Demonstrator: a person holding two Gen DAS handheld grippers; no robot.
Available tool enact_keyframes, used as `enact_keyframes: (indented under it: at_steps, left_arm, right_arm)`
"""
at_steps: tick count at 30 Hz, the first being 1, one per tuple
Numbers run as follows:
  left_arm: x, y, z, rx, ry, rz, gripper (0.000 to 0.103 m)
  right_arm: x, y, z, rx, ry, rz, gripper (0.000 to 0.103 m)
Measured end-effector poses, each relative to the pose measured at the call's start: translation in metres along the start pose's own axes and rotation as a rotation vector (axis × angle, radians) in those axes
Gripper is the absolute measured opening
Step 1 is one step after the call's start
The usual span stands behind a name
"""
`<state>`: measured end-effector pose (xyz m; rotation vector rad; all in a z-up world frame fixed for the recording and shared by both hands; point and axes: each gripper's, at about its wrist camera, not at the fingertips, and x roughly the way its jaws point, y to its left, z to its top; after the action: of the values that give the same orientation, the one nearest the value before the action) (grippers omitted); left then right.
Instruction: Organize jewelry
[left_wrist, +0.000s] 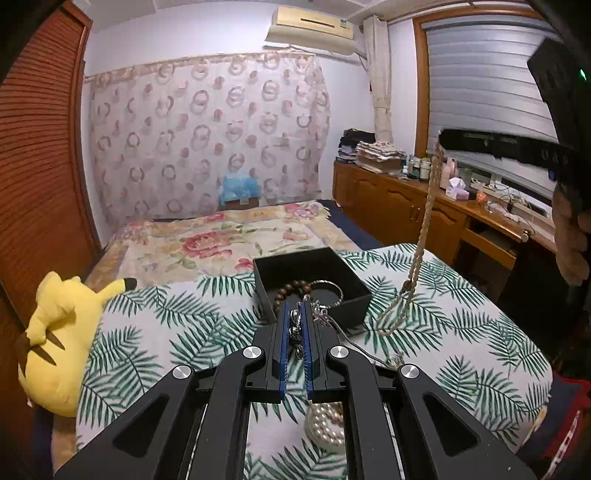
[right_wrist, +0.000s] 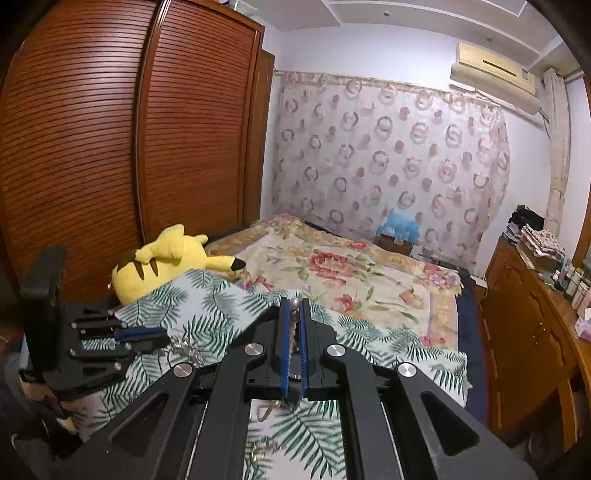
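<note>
A black open jewelry box (left_wrist: 354, 295) sits on a palm-leaf cloth (left_wrist: 166, 325); it holds a brown bead bracelet (left_wrist: 291, 286) and a silver ring bangle (left_wrist: 328, 288). My left gripper (left_wrist: 295, 308) is shut on a silver chain necklace (left_wrist: 295, 325) just at the box's near edge. My right gripper (right_wrist: 294, 304) is shut on a beige bead necklace (right_wrist: 294, 306), held high; in the left wrist view it hangs as a long strand (left_wrist: 424, 221) down to the cloth right of the box. A white pearl string (left_wrist: 327, 424) lies under my left gripper.
A yellow plush toy (left_wrist: 59, 339) lies at the cloth's left edge. A floral bedspread (left_wrist: 221, 236) stretches behind. A wooden dresser (left_wrist: 406, 206) with clutter stands at the right, and a slatted wardrobe (right_wrist: 92, 147) at the left. More jewelry (right_wrist: 184, 349) lies on the cloth.
</note>
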<state>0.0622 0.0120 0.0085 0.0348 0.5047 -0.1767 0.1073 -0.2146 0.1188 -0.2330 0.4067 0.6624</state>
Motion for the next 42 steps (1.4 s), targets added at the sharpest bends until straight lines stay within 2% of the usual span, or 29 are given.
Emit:
enact_keyframes:
  at_steps: [7, 14, 25, 27, 29, 42]
  left_arm:
    - [0.019, 0.007, 0.015, 0.014, -0.004, 0.029, 0.006]
    - [0.041, 0.012, 0.029, 0.017, -0.003, 0.053, 0.006]
    - [0.077, 0.015, 0.043, 0.034, 0.017, 0.094, 0.006]
    - [0.085, 0.015, 0.044, 0.033, 0.024, 0.102, 0.006]
    - [0.092, 0.015, 0.045, 0.031, 0.032, 0.107, 0.006]
    - [0.150, 0.007, 0.052, 0.013, 0.073, 0.130, 0.006]
  right_arm:
    - [0.027, -0.009, 0.029, 0.003, -0.005, -0.009, 0.006]
    - [0.062, -0.016, 0.033, 0.021, 0.047, -0.014, 0.006]
    - [0.117, -0.021, -0.010, 0.103, 0.182, 0.032, 0.006]
    - [0.120, -0.023, -0.017, 0.117, 0.193, 0.035, 0.009]
    - [0.122, -0.028, -0.024, 0.131, 0.201, 0.032, 0.023]
    - [0.106, -0.047, -0.086, 0.162, 0.247, 0.030, 0.023]
